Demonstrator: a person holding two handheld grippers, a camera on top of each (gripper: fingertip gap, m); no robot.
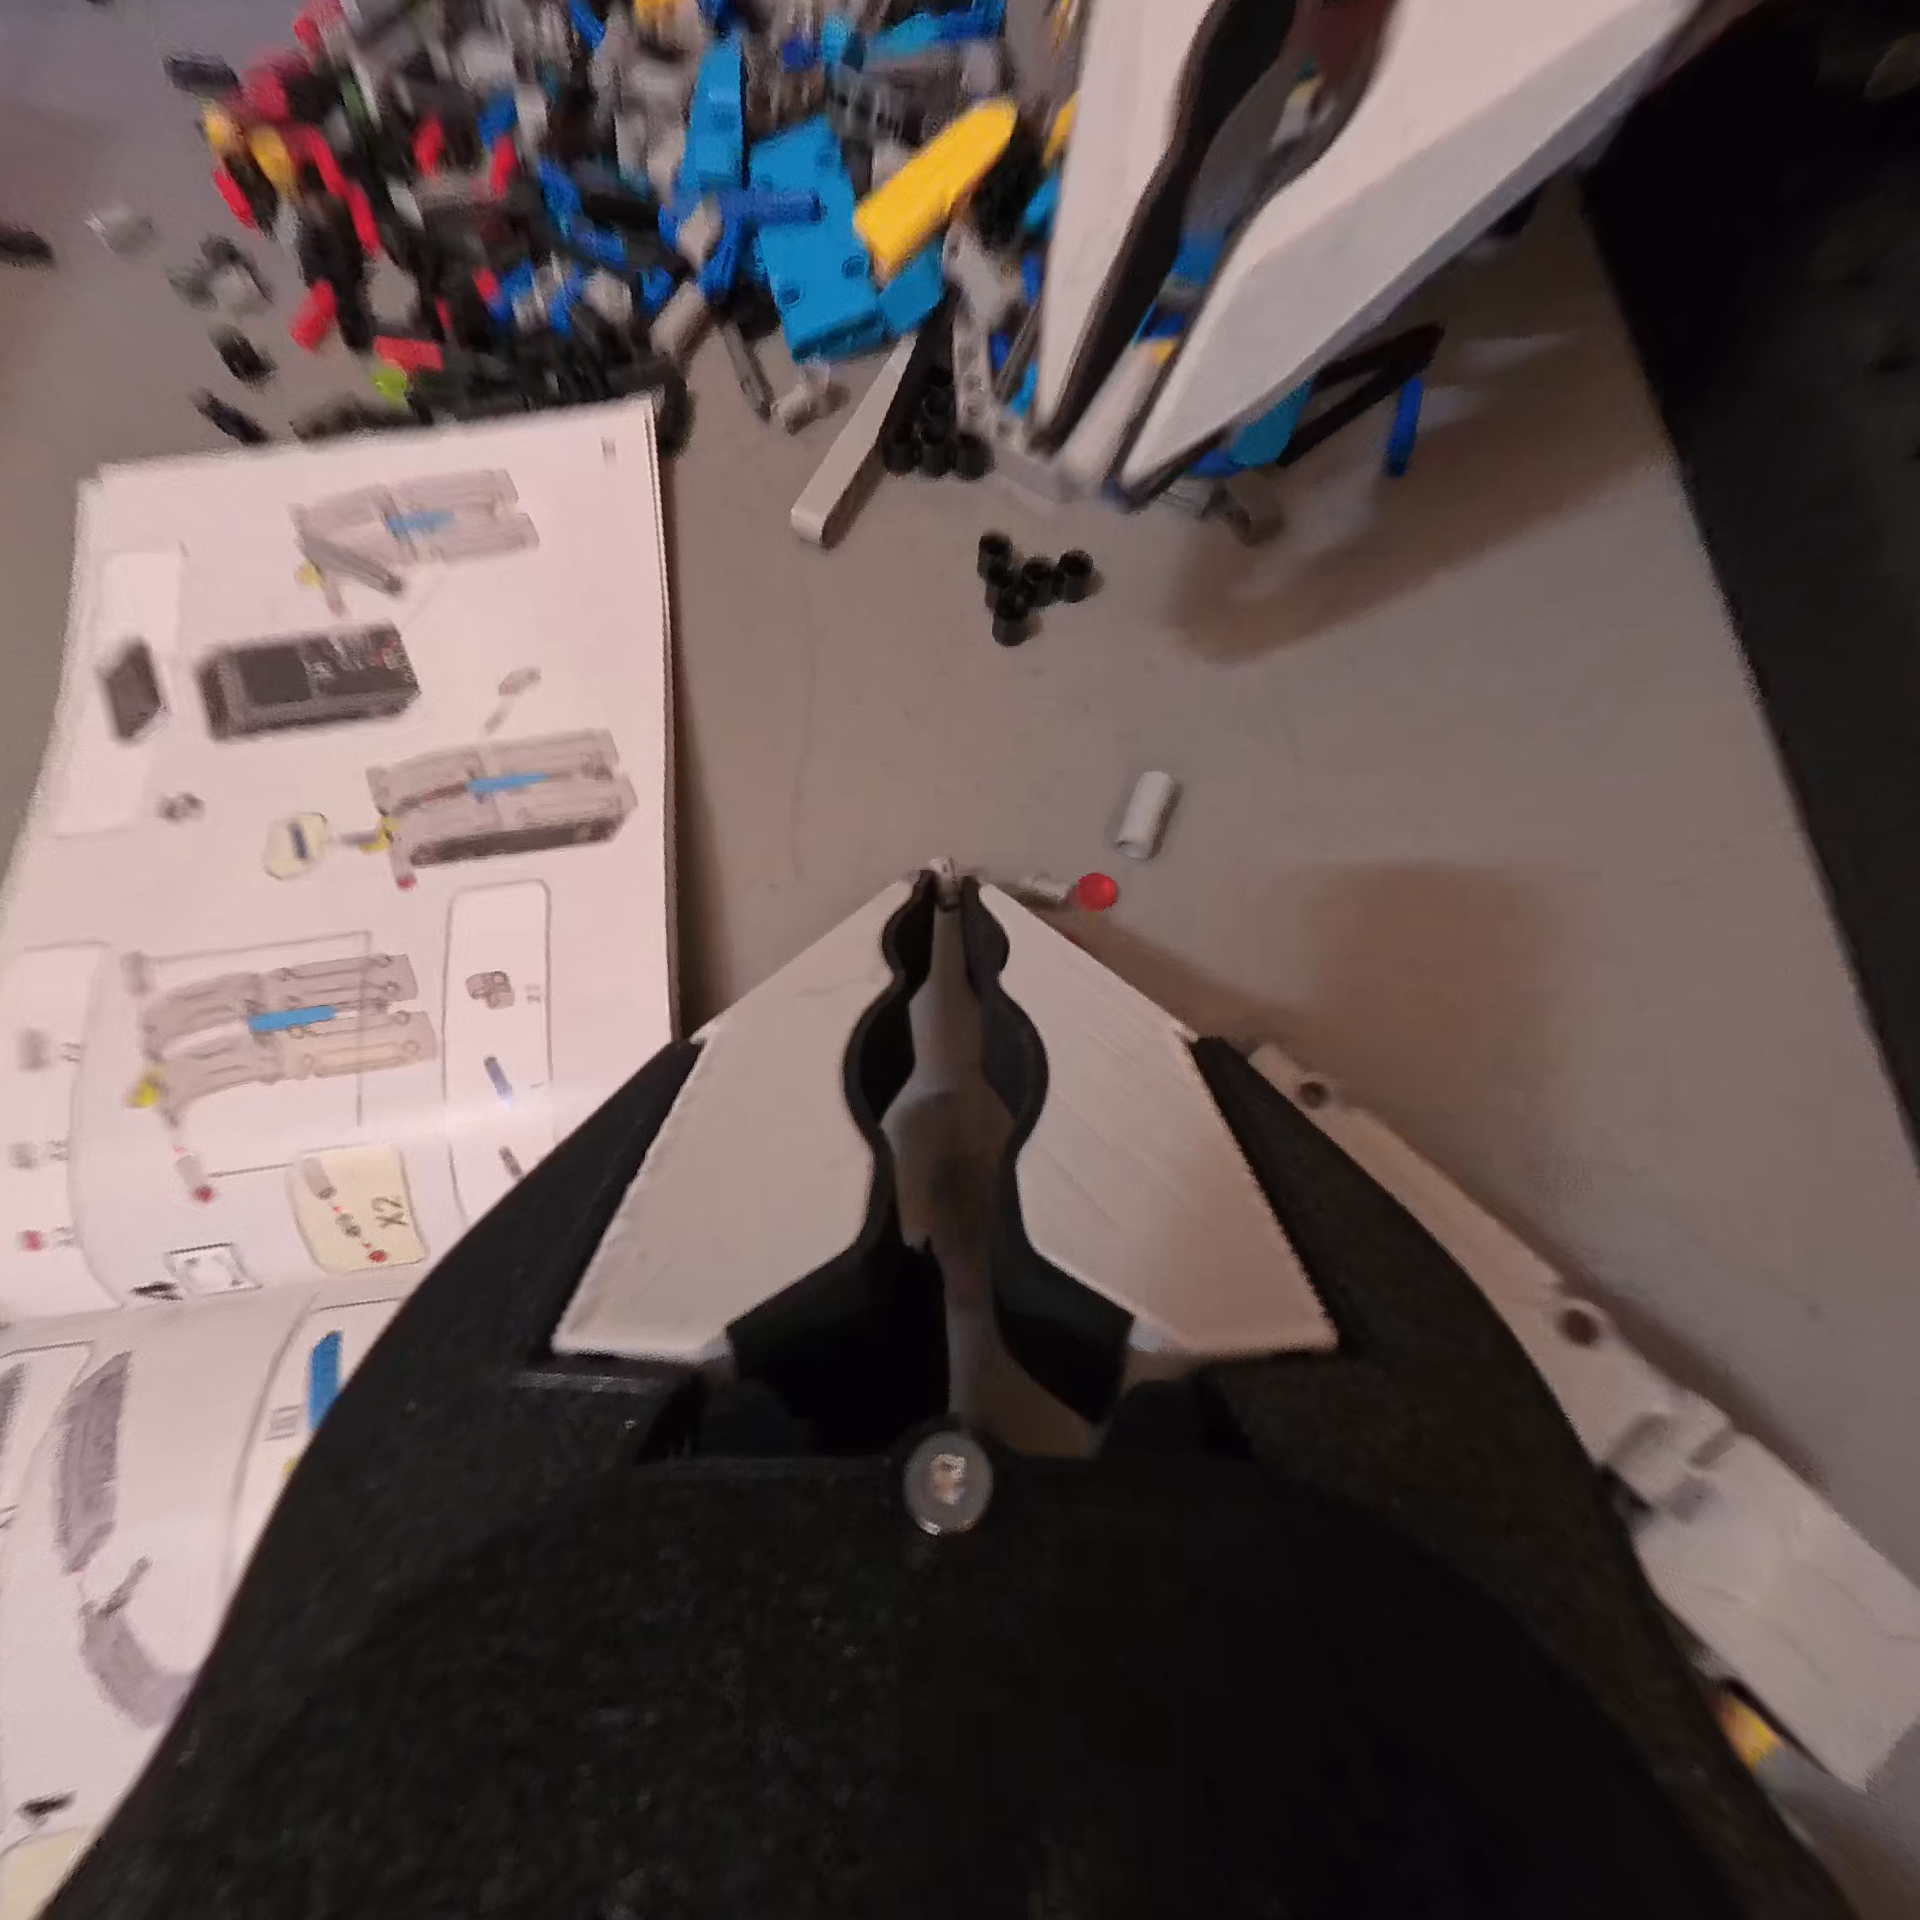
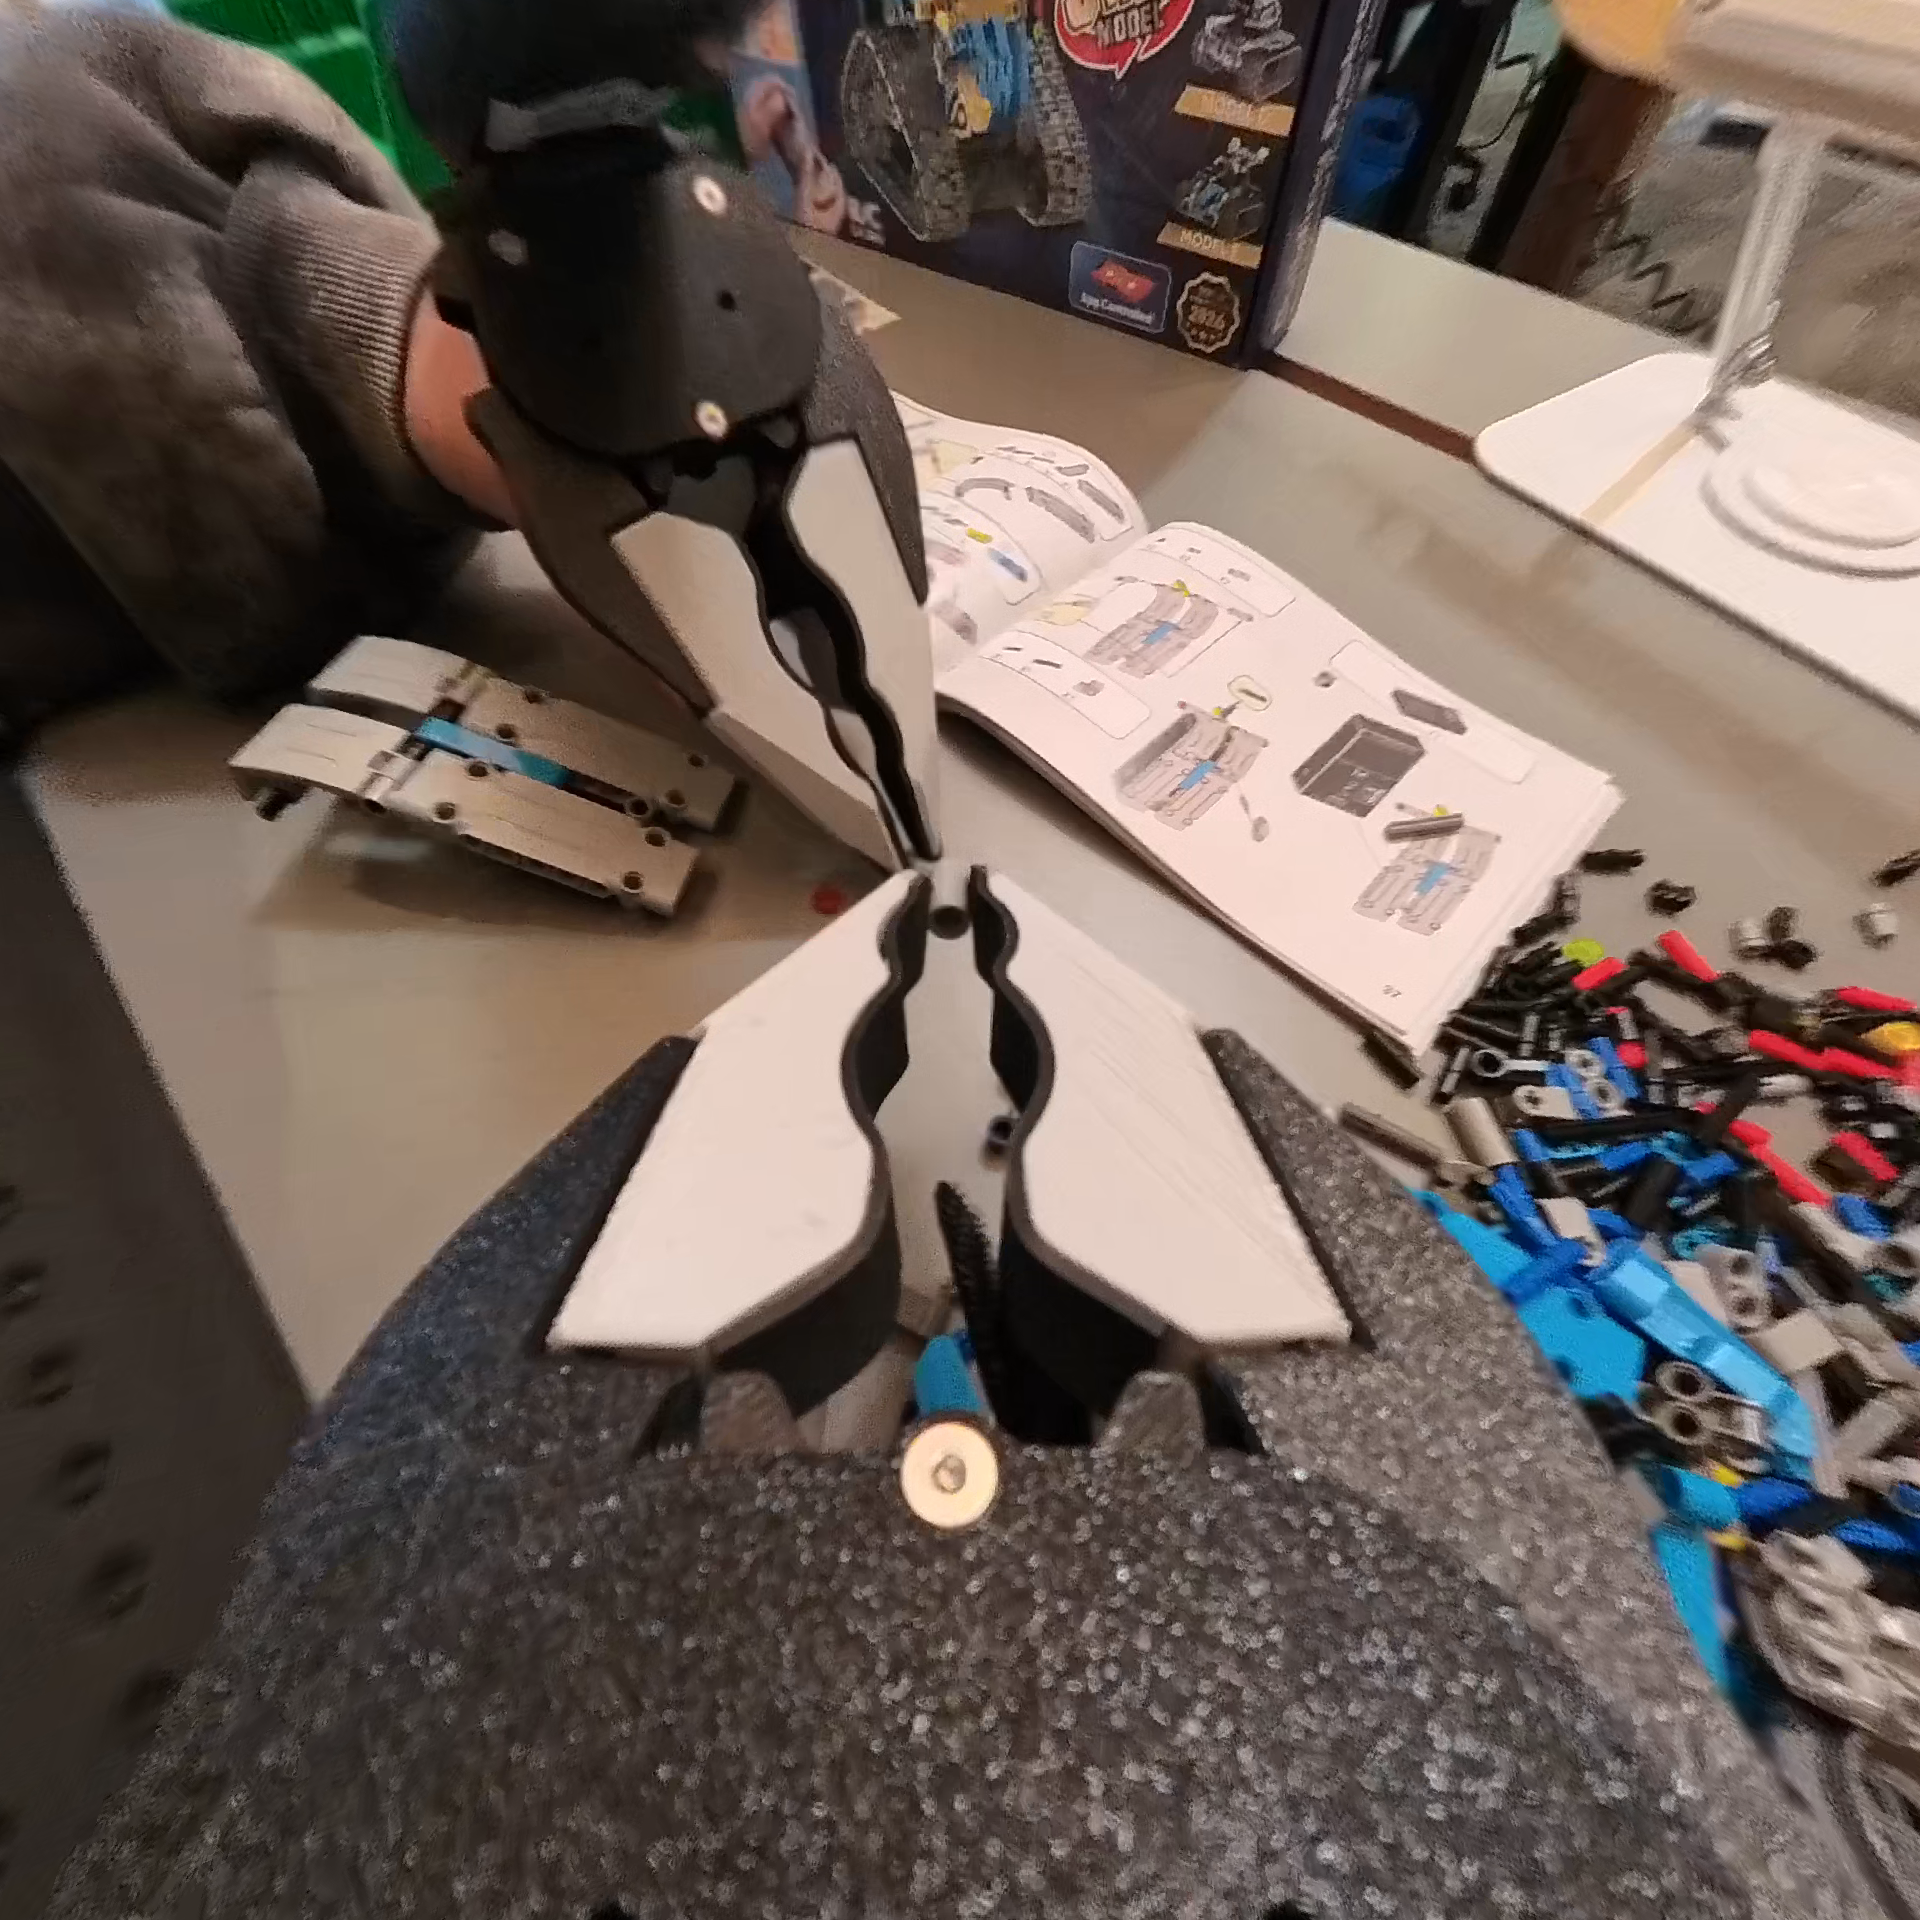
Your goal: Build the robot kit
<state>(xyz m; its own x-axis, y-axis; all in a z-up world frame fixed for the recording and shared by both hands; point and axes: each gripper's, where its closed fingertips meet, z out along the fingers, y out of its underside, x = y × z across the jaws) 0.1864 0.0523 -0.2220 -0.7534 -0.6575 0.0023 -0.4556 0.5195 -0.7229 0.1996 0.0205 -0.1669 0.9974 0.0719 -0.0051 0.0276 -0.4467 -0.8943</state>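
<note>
My left gripper (image 1: pixel 943 885) is shut, with a tiny grey piece (image 1: pixel 943 869) pinched at its tips just above the grey table. A small grey pin with a red end (image 1: pixel 1091 890) and a short grey tube (image 1: pixel 1145 816) lie right beside the tips. My right gripper (image 2: pixel 948 902) is shut on a small grey tube piece (image 2: pixel 948 921) with a hole in it. The left gripper (image 2: pixel 914 844) points down at it, tip to tip. The right gripper (image 1: pixel 1081 457) shows raised at the top right of the left wrist view.
An open instruction booklet (image 1: pixel 364 831) (image 2: pixel 1247 748) lies on the table. A pile of loose blue, black, red and grey bricks (image 1: pixel 623 208) (image 2: pixel 1662 1195) lies beyond it. There is also a grey panel assembly (image 2: pixel 488 769) (image 1: pixel 1704 1475), black pins (image 1: pixel 1034 587), a toy box (image 2: pixel 1091 135), a white stand (image 2: pixel 1714 468) and a person's sleeve (image 2: pixel 156 364). One gripper's finger ends stand about 7 cm off the other's.
</note>
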